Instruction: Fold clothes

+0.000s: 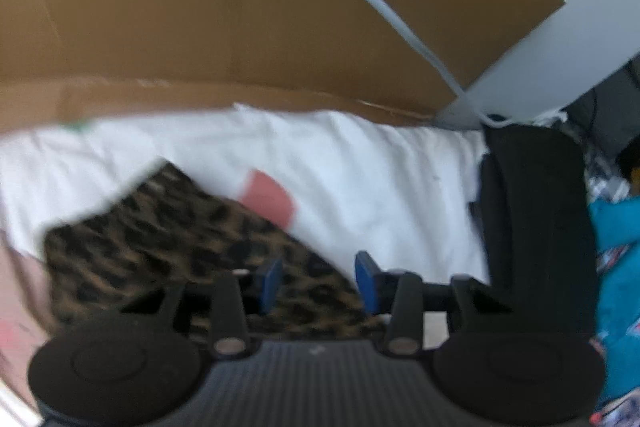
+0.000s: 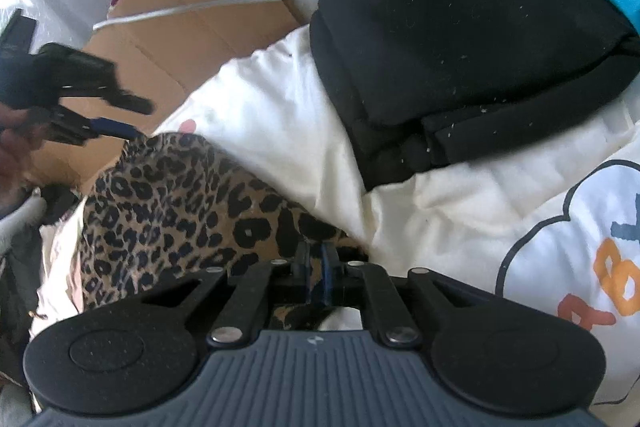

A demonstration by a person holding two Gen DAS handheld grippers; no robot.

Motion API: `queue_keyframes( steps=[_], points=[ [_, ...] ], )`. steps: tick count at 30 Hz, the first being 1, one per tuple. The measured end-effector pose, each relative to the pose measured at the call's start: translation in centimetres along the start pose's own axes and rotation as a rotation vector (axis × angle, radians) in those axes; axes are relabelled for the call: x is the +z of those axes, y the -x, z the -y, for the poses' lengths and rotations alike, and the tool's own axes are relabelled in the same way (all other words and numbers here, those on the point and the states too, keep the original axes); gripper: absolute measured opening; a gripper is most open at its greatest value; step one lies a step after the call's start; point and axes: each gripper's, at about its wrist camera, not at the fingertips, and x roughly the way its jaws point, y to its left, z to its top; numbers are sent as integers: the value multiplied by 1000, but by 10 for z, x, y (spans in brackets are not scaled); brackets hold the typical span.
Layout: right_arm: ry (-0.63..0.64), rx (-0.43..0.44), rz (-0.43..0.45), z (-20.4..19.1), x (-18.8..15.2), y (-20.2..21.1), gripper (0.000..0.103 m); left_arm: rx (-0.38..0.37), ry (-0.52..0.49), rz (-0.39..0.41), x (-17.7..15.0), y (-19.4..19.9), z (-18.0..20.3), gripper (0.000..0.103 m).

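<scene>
Over on the left, the left claw (image 2: 120,115) hangs in the air above the far edge of the brown-and-black leopard-print cloth garment (image 2: 172,211), its blue-padded fingers (image 1: 272,281) spread apart with nothing between them. Behind it stand flat sheets of brown corrugated cardboard (image 1: 224,11), and a pale grey cable (image 2: 192,9) trails across them.

The leopard garment lies spread on a white cotton sheet (image 1: 360,167) that covers the bedding; a small pink patch (image 1: 268,197) on the white cloth shows just past the garment's far edge. From the left wrist view the garment sits directly under the open claw, though that picture is blurred.

Nearer the middle, the right claw (image 2: 316,263) is pressed together on the near edge of the leopard garment, the fabric bunched up into the narrow gap between its blue pads.

Further right, a folded black fleece garment (image 2: 460,47) rests on the white sheet, well apart from the leopard one. Near the bottom right corner the white cloth carries a printed cloud outline with orange and grey letters (image 2: 608,275). At the far right, bright turquoise fabric (image 1: 616,259) lies beside the black garment.
</scene>
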Motion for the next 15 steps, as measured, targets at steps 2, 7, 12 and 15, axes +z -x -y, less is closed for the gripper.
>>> queue_keyframes(
  steps=[2, 7, 12, 15],
  points=[
    [19, -27, -14, 1, -4, -3, 8, 51, -35, 13, 0, 7, -17, 39],
    [27, -43, -21, 1, -6, 0, 8, 139, -87, 4, -16, 11, -60, 39],
    [34, -72, -13, -4, -3, 6, 9, 185, -104, 27, -47, -1, -90, 35],
    [41, -76, -5, -8, -3, 11, 7, 173, -95, 62, -52, -6, -99, 38]
  ],
)
